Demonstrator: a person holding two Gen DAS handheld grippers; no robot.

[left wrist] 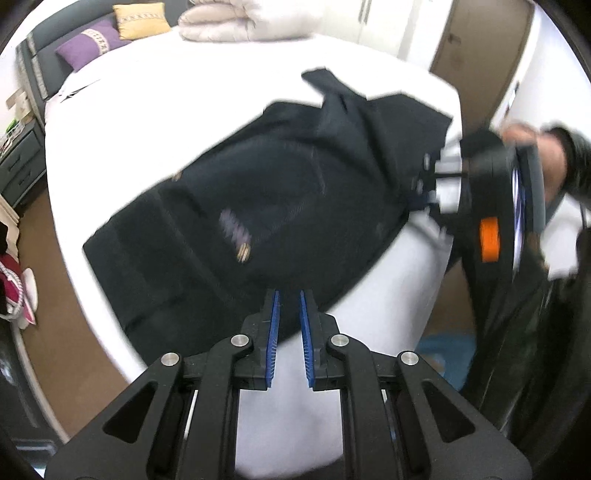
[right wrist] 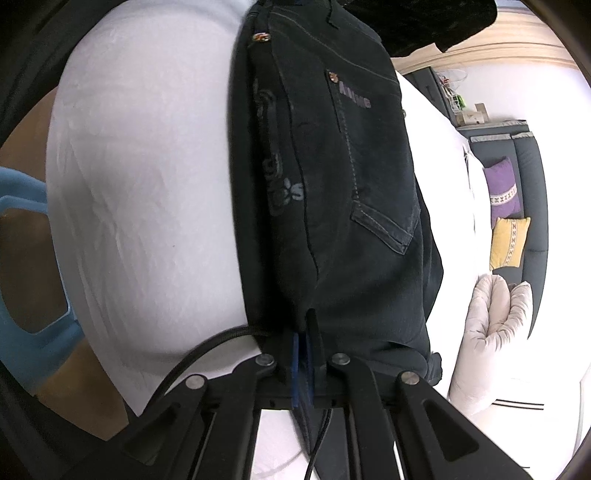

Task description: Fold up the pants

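Note:
Dark navy jeans (left wrist: 258,199) lie partly folded on a white bed (left wrist: 184,85), waistband toward the near left edge. My left gripper (left wrist: 289,301) is open and empty, its blue pads just over the near edge of the jeans. My right gripper (right wrist: 304,332) is shut on a fold of the jeans (right wrist: 351,184), with cloth pinched between the pads. In the left wrist view the right gripper (left wrist: 428,184) grips the jeans at the bed's right edge, held by a hand.
Purple (left wrist: 88,44) and yellow (left wrist: 140,20) cushions and a folded beige duvet (left wrist: 221,22) lie at the bed's head. A grey nightstand (left wrist: 18,162) stands left. A blue plastic stool (right wrist: 26,258) is on the brown floor beside the bed.

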